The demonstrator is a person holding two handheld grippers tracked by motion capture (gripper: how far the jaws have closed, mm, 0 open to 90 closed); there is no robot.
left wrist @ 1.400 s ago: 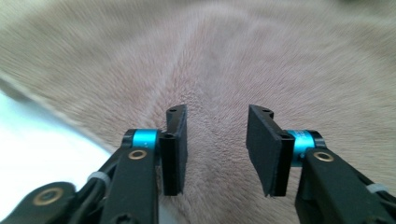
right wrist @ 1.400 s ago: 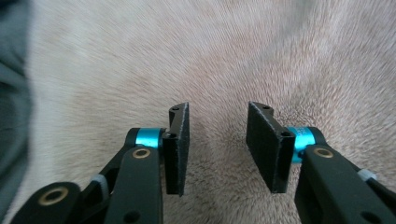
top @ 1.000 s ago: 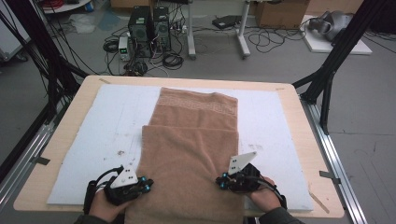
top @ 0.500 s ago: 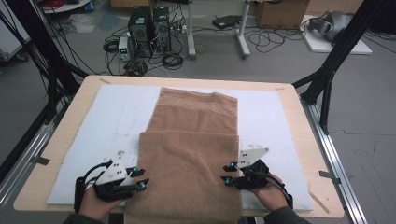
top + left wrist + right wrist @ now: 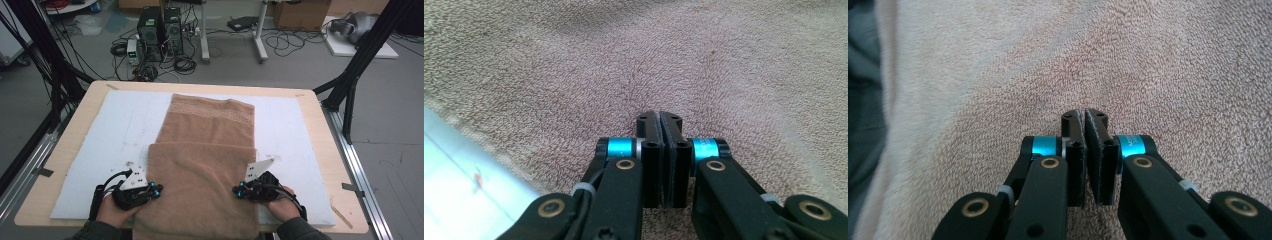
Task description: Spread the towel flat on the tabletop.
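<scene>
Scene: a tan towel [image 5: 202, 165] lies lengthwise down the middle of a white mat [image 5: 105, 130] on the wooden surface [image 5: 320, 125]; its near part is doubled over the rest, and the near end hangs past the front edge.
Left hand-held gripper [image 5: 156, 190]: set at the towel's left edge; jaws pressed together in the left gripper view [image 5: 660, 120], having just parted and closed again; I see no cloth pinched between them, only pile beyond the tips.
Right hand-held gripper [image 5: 237, 190]: at the right edge, level with its partner; jaws likewise closed [image 5: 1084, 116] after a brief opening; nothing visibly caught.
Handling: thick terry, soft and limp; light, not fragile; likely to sag and drag wherever unsupported.
Where to take hold: probably both side edges or corners of one layer, pinched deep enough to hold.
</scene>
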